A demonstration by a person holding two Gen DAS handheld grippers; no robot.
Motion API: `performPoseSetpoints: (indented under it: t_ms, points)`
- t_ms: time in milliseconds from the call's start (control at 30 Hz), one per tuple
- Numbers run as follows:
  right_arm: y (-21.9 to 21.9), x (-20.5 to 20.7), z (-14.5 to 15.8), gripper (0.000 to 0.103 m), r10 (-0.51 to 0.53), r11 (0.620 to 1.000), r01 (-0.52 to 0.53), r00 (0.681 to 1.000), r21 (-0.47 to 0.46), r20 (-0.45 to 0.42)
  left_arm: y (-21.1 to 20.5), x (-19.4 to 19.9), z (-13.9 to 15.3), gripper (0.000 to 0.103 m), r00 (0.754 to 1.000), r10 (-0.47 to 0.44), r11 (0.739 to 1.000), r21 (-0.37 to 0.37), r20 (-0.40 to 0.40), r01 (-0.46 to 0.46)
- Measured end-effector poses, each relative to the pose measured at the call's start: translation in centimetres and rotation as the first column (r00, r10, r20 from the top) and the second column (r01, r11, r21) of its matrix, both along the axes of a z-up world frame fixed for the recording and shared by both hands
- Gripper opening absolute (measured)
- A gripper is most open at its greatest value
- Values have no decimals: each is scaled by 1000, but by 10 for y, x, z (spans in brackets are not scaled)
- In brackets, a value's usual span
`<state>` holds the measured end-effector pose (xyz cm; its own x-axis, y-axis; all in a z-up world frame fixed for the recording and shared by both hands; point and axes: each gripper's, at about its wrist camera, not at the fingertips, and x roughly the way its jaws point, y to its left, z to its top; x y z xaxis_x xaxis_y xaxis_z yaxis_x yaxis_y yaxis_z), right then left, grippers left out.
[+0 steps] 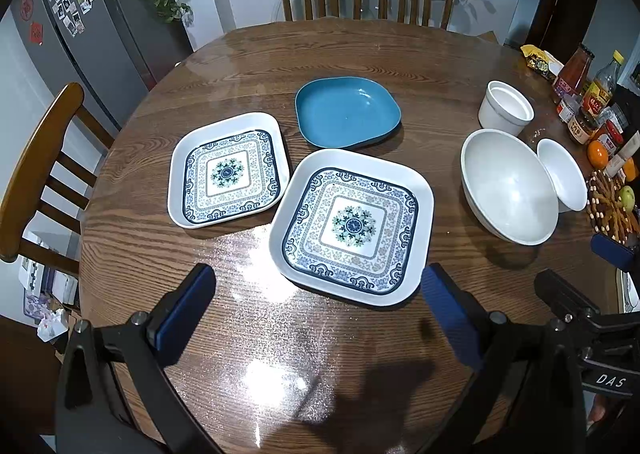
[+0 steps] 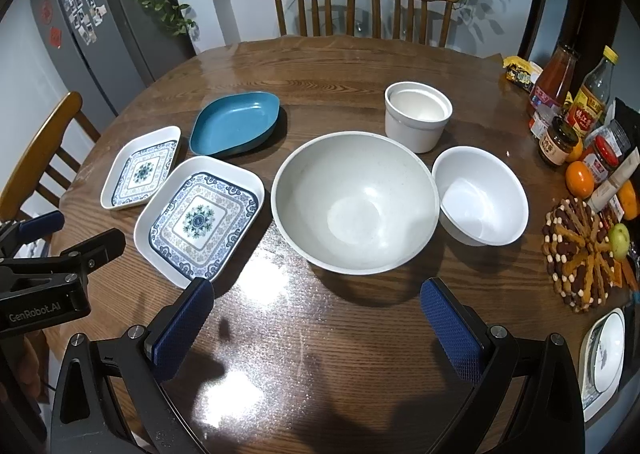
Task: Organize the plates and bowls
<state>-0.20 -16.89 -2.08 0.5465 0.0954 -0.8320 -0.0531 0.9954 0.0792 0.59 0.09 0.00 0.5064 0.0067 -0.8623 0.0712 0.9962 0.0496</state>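
Note:
On the round wooden table [image 1: 360, 50] lie a large patterned square plate [image 1: 352, 226] [image 2: 200, 220], a smaller patterned square plate [image 1: 229, 170] [image 2: 140, 170] to its left and a blue square plate [image 1: 347, 112] [image 2: 234, 124] behind. To the right stand a large white bowl [image 1: 508, 186] [image 2: 354, 202], a small white bowl [image 1: 562, 174] [image 2: 480, 200] and a white cup-shaped bowl [image 1: 505, 107] [image 2: 418, 116]. My left gripper [image 1: 316, 294] is open and empty, above the table just before the large patterned plate. My right gripper [image 2: 316, 312] is open and empty, before the large bowl.
Bottles and jars [image 2: 572, 106], oranges [image 2: 580, 178], a nut-and-fruit platter [image 2: 580, 254] and another plate [image 2: 604, 358] crowd the table's right edge. Wooden chairs [image 2: 360, 6] stand at the far side and the left [image 1: 36, 174]. A grey fridge [image 1: 80, 26] is at back left.

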Motion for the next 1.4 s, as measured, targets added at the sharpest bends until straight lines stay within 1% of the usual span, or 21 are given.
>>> performPoseSetpoints:
  t_ms: [767, 1267, 1400]
  points:
    - [0, 0, 0, 103, 0, 1000, 0, 1000, 0, 1, -1, -1, 0, 102, 1000, 1, 1000, -2, 0, -1]
    - [0, -3, 2, 103, 0, 1000, 0, 1000, 1, 1, 2, -2, -3, 102, 1000, 7, 1000, -19, -7, -7]
    - [1, -2, 2, 103, 2, 1000, -2, 1000, 2, 0, 4, -2, -4, 102, 1000, 9, 999, -33, -11, -10]
